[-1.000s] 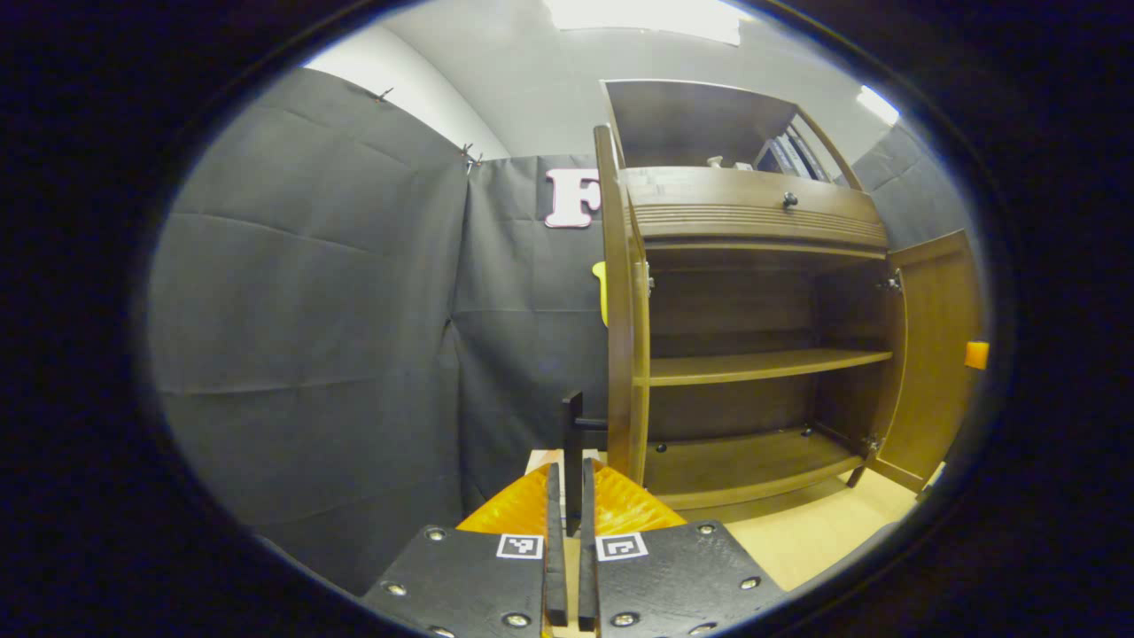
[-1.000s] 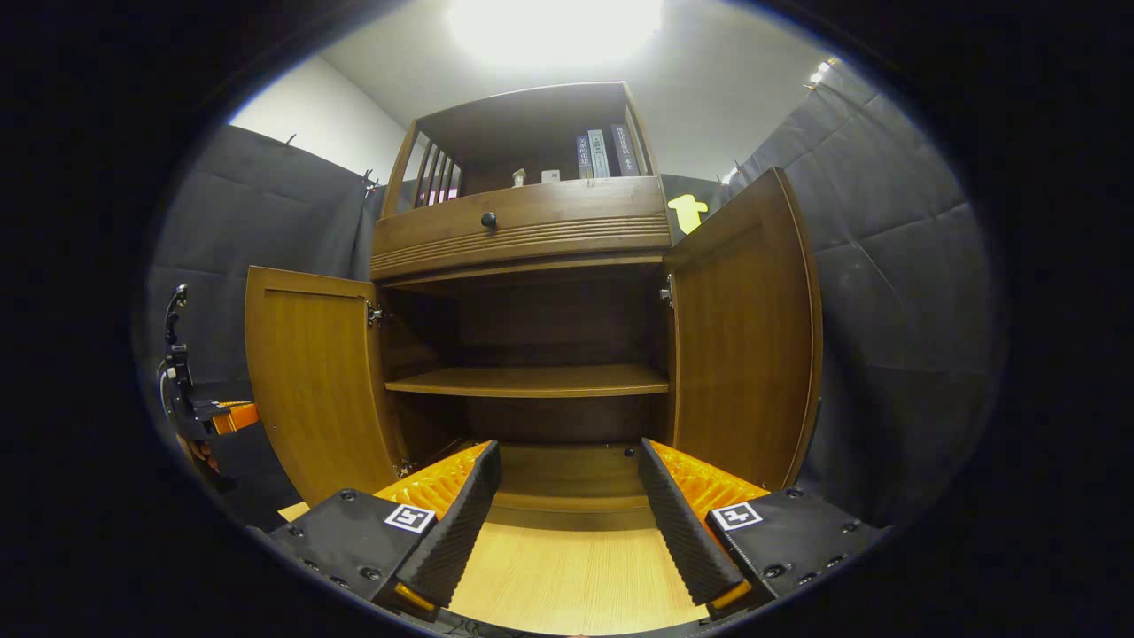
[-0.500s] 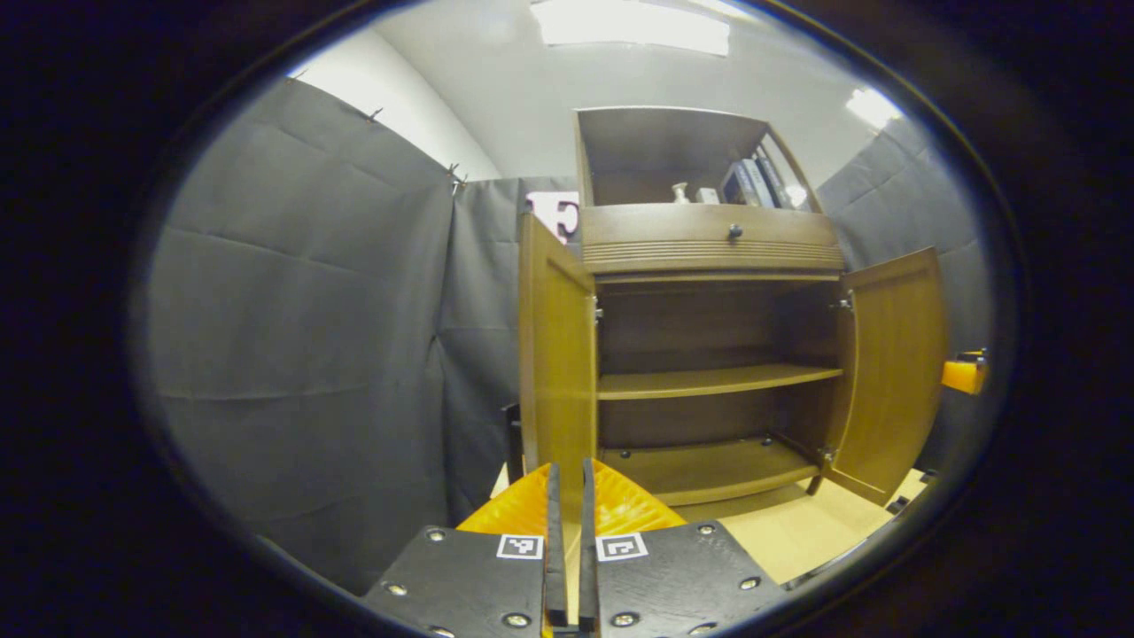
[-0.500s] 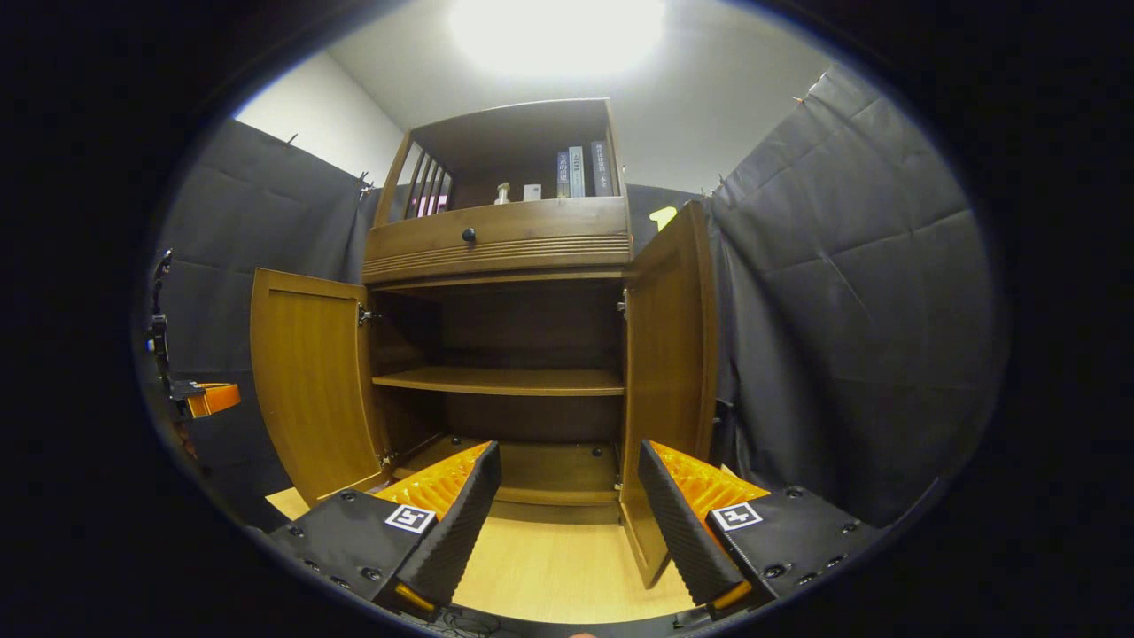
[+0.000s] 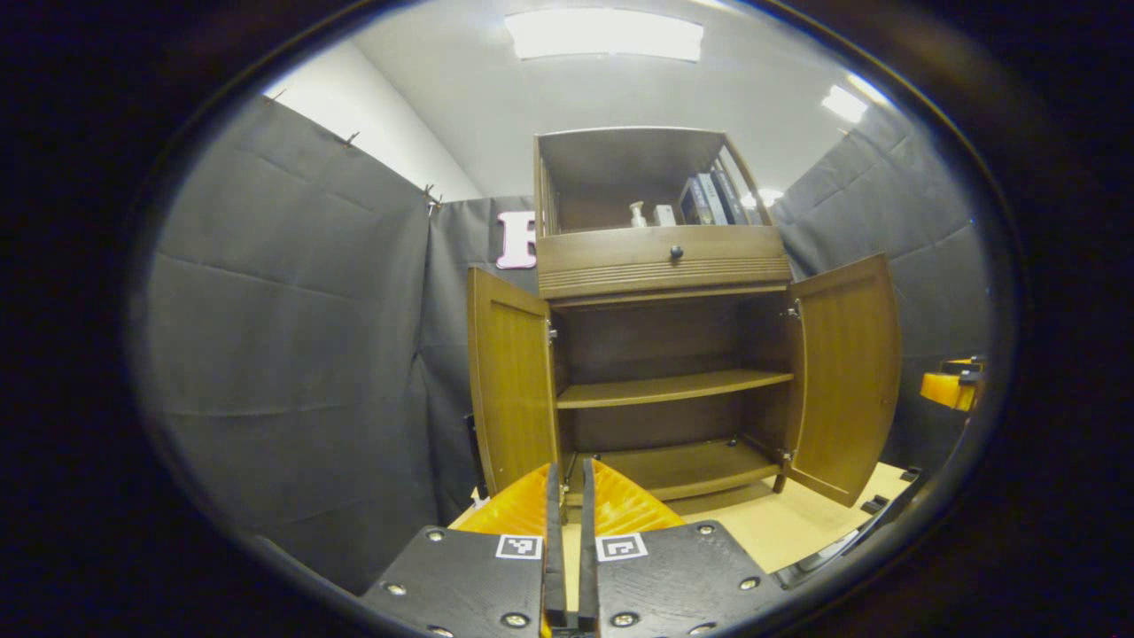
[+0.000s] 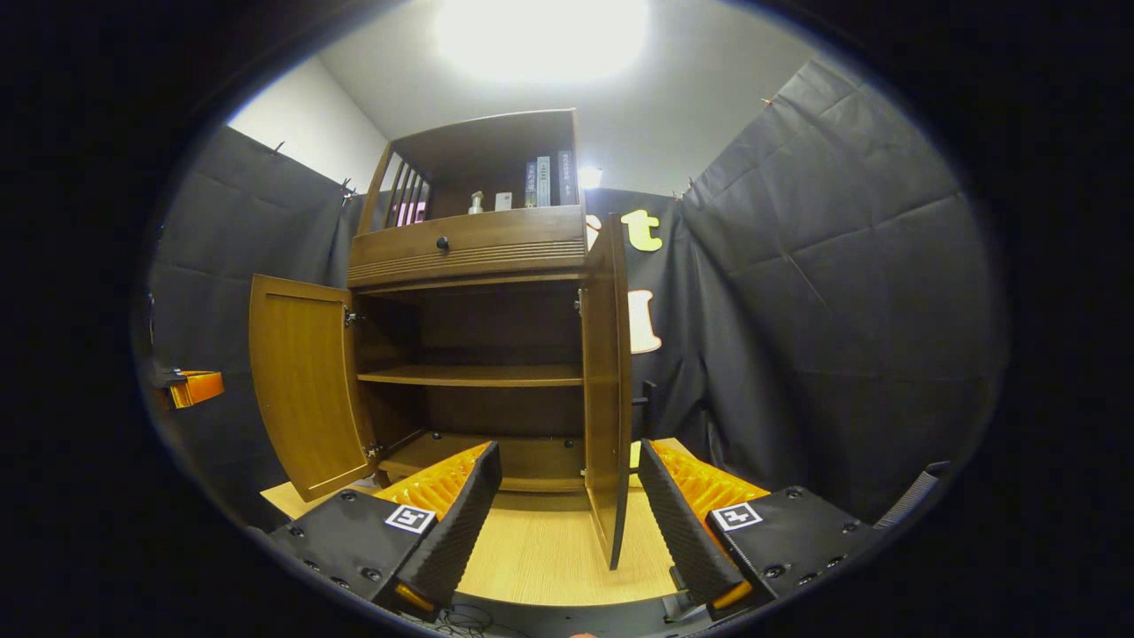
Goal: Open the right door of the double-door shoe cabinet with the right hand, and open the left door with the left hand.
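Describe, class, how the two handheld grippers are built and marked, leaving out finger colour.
Each gripper, left gripper and right gripper, has two flat black bolted plates, each carrying a small square black-and-white tag, with ribbed orange wedges behind the fingers. The right gripper's finger faces are ridged.

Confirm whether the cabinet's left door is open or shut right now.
Open. The left door stands swung out from the shoe cabinet, baring the middle shelf inside.
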The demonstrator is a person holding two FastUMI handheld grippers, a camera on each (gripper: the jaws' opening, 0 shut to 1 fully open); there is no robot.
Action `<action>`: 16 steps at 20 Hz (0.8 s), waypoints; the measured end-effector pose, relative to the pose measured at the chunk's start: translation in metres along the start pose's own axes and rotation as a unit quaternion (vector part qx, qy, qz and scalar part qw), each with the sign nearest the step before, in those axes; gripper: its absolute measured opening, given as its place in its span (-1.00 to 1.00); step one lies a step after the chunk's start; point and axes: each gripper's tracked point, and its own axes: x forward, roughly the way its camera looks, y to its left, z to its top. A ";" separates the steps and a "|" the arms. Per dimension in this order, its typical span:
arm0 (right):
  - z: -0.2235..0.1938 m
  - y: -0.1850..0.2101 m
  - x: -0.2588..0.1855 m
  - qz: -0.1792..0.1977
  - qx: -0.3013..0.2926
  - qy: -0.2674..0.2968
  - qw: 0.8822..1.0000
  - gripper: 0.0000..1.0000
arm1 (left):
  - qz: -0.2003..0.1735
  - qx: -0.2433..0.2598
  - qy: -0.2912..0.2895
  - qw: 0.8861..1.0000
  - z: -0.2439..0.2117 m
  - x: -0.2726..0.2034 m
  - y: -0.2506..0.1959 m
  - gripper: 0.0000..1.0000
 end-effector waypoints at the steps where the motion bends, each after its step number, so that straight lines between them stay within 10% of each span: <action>1: -0.002 -0.003 -0.002 -0.001 0.001 0.001 1.000 0.84 | 0.001 0.002 -0.001 1.000 0.001 0.001 0.000 -0.82; 6: -0.001 -0.012 -0.010 -0.003 -0.003 0.000 1.000 0.84 | -0.007 -0.003 -0.010 1.000 0.004 -0.001 -0.006 -0.20; 16: 0.011 -0.009 -0.010 -0.008 -0.016 -0.010 1.000 0.95 | 0.015 0.001 -0.036 0.999 0.013 0.005 0.003 -0.20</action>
